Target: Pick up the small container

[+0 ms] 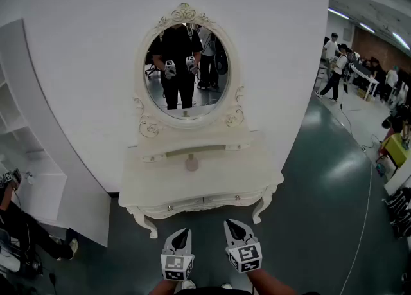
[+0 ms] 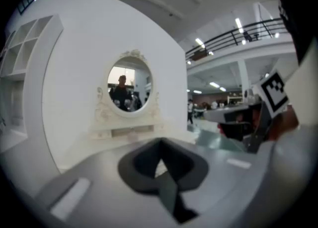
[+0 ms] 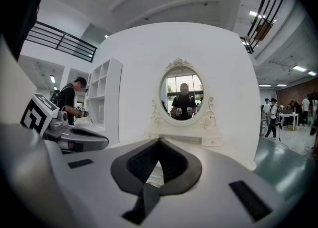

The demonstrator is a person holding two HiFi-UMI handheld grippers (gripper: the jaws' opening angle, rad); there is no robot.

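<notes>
The small container is a pale pinkish jar standing at the middle of the white dressing table, just below the drawer ledge under the oval mirror. Both grippers hang side by side in front of the table's near edge, well short of the jar. My left gripper has its black jaws together with nothing between them, and my right gripper looks the same. In the left gripper view the jaws meet at a point aimed at the table. The right gripper view shows its jaws closed and empty too.
The table stands against a curved white wall. White shelving is at the left, with a person by it. Dark green floor spreads right, where several people stand far back. The mirror reflects the person holding the grippers.
</notes>
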